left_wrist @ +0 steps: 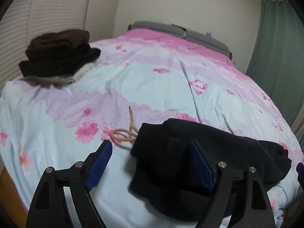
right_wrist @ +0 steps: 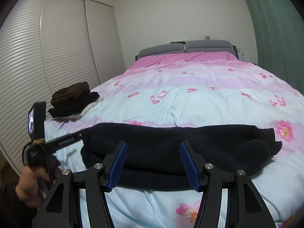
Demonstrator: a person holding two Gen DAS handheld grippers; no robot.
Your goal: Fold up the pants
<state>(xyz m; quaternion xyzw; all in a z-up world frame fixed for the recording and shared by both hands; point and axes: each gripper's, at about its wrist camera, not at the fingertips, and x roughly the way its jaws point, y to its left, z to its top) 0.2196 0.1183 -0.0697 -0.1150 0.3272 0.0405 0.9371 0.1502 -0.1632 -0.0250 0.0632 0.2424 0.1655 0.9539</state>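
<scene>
Black pants (right_wrist: pixel 171 144) lie folded lengthwise across the near end of the bed (right_wrist: pixel 190 87). In the left wrist view the pants (left_wrist: pixel 199 152) show their waist end with a tan drawstring (left_wrist: pixel 123 134) trailing to the left. My left gripper (left_wrist: pixel 150 148) is open just above the waist end, its right finger over the cloth. My right gripper (right_wrist: pixel 153 148) is open over the middle of the pants, holding nothing. The left gripper's body and the hand holding it show at the left of the right wrist view (right_wrist: pixel 57 142).
A stack of folded dark and light clothes (left_wrist: pixel 58 57) sits on the bed's left side, also in the right wrist view (right_wrist: pixel 74 100). White louvred wardrobe doors (right_wrist: pixel 47 57) stand left. A green curtain (right_wrist: pixel 275 28) hangs right. A grey headboard (right_wrist: pixel 186 47) is at the far end.
</scene>
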